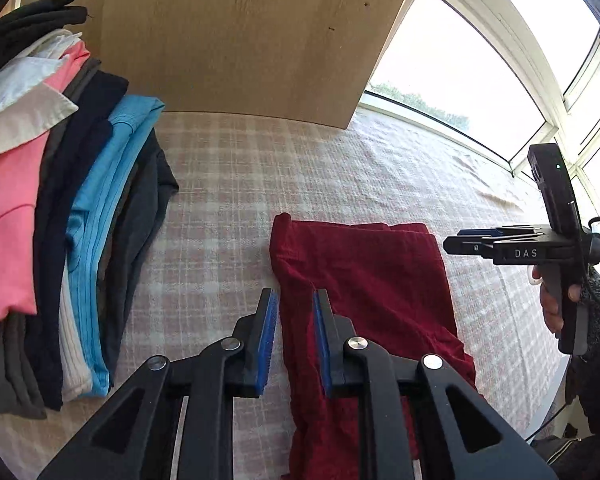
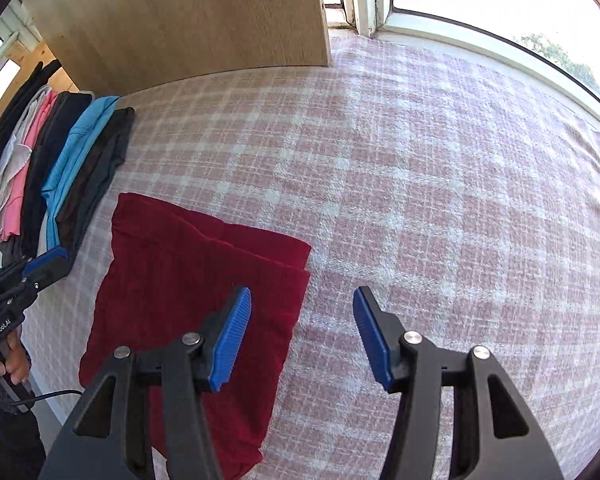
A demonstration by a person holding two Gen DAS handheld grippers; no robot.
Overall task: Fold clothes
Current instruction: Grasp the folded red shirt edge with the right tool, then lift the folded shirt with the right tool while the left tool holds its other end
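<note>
"DAS" on right tool (image 1: 466,240) body; "GenRobot.AI" on left tool (image 2: 46,258) body.

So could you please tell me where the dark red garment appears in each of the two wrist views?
Left wrist view: the dark red garment lies lower centre-right, running under the left tool.
Right wrist view: it lies lower left, beside the right tool.
Shared landmark: the light blue folded garment in the stack to its left.
</note>
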